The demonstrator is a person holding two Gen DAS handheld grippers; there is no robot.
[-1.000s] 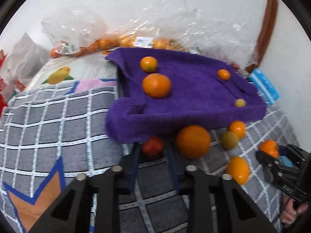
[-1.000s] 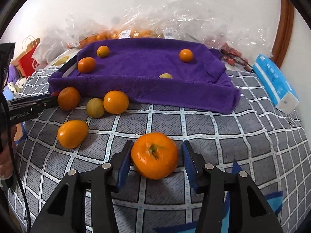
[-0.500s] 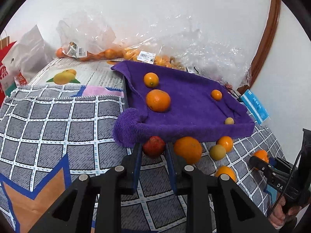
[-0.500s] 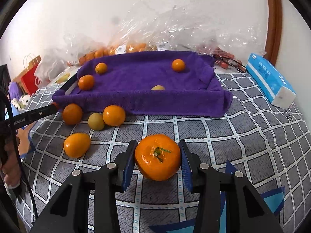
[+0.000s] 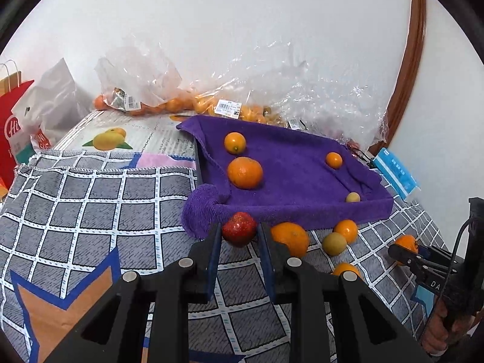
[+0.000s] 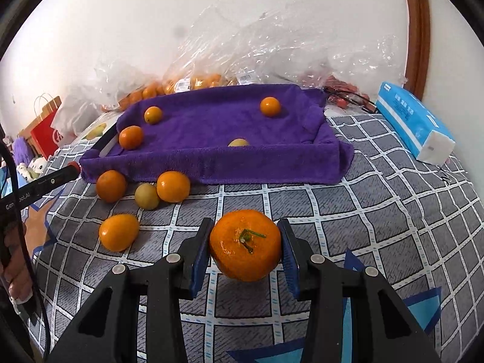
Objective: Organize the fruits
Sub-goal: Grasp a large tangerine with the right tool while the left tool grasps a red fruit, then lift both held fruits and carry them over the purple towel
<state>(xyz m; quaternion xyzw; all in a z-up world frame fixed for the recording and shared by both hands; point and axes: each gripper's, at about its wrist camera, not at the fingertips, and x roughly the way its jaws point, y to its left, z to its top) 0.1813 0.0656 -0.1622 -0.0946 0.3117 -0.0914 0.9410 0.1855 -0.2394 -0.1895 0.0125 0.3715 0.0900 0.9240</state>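
Note:
My left gripper (image 5: 239,234) is shut on a small red fruit (image 5: 239,227), held just in front of the near corner of the purple towel-lined tray (image 5: 302,208). My right gripper (image 6: 245,246) is shut on a stemmed mandarin (image 6: 245,244), lifted a little above the checked cloth. In the tray lie a big orange (image 5: 245,172), two small oranges (image 5: 235,142) (image 5: 334,160) and a yellowish fruit (image 5: 352,197). Loose on the cloth before the tray sit oranges (image 6: 111,185) (image 6: 173,186) (image 6: 118,231) and a green-yellow fruit (image 6: 147,196).
Clear plastic bags of oranges (image 5: 211,106) lie behind the tray against the white wall. A blue tissue pack (image 6: 414,121) rests at the right, red paper bag (image 5: 10,130) at far left. A wooden frame (image 6: 419,30) runs up the right wall. Checked cloth (image 6: 378,211) covers the surface.
The left gripper rose and drew back a little with the red fruit, showing more wall. The right gripper's jaws closed onto the mandarin and tilted it up slightly.

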